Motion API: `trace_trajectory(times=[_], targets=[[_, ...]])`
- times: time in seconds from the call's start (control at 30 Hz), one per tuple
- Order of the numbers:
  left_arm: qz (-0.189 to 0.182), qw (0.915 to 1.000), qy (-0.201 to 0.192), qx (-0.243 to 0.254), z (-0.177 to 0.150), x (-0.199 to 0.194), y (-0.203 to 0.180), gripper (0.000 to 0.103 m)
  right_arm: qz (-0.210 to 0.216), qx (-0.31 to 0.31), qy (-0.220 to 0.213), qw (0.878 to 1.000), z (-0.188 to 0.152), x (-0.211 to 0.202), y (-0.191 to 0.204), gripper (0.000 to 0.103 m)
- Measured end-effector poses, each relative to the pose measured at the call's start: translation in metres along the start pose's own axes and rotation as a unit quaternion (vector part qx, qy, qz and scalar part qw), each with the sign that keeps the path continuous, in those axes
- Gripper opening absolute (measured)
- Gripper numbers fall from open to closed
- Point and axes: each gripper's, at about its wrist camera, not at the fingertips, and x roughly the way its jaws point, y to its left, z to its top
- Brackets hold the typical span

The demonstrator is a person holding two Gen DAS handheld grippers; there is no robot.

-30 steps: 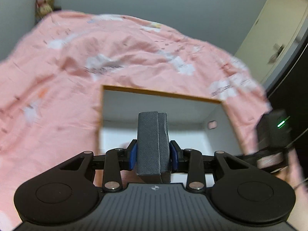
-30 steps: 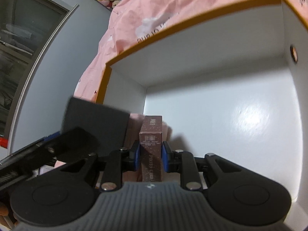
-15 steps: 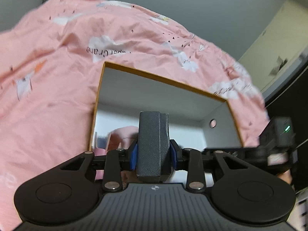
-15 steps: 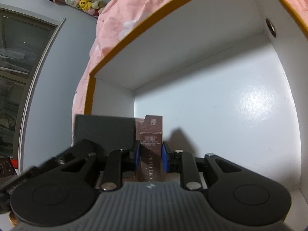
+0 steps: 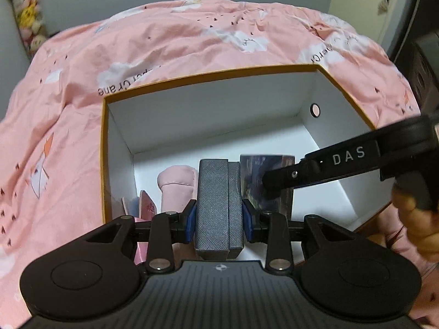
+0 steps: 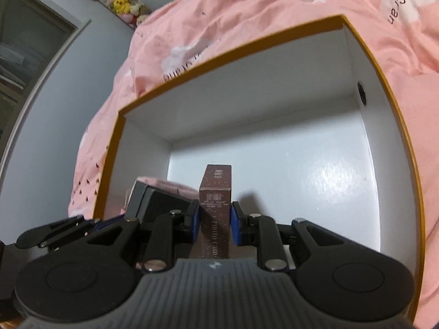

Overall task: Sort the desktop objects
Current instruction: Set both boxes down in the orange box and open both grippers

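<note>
Two hand-held grippers work over one white box (image 5: 315, 126) with an orange rim, on a pink quilt (image 5: 164, 44). My left hand-held gripper (image 5: 219, 216) clamps one grey case (image 5: 216, 203); my right hand-held gripper (image 6: 214, 223) clamps one brown card box (image 6: 215, 192). One pink pouch (image 5: 175, 181) lies inside at nine o'clock of the case.

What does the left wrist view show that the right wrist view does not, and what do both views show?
Only the left wrist view shows the person's hand and the lettering DAS on the right gripper's arm. Only the right wrist view shows the words PHOTO CARD on the brown box and a dark window on the left. Both show the white storage box, the pink bedding, the grey box and plush toys.
</note>
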Motion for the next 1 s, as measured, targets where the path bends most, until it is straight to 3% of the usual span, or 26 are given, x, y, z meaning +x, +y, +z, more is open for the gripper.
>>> trace_trajectory(times=[0.13, 0.3, 0.47, 0.63, 0.87, 1.0], targets=[[0.006, 0.9993, 0.008, 0.035, -0.002, 0.004, -0.010, 0.038, -0.005, -0.001, 0.051, 0.999, 0.004, 0.011, 0.005, 0.024], [-0.003, 0.9998, 0.018, 0.013, -0.003, 0.010, -0.007, 0.038, -0.022, -0.007, 0.099, 0.995, 0.013, 0.018, 0.010, 0.024], [-0.052, 0.9972, 0.053, -0.013, -0.007, 0.019, 0.003, 0.050, -0.023, 0.003, 0.107, 0.994, 0.014, 0.023, 0.010, 0.025], [-0.074, 0.9958, 0.040, -0.037, -0.010, 0.016, 0.017, 0.050, -0.024, 0.000, 0.105, 0.994, 0.011, 0.024, 0.013, 0.026], [-0.104, 0.9939, 0.008, -0.035, -0.013, -0.013, 0.031, 0.050, -0.004, -0.001, 0.106, 0.994, 0.009, 0.026, 0.015, 0.030], [-0.088, 0.9953, -0.026, -0.031, -0.014, -0.034, 0.041, 0.051, -0.002, -0.004, 0.101, 0.995, 0.006, 0.029, 0.016, 0.030]])
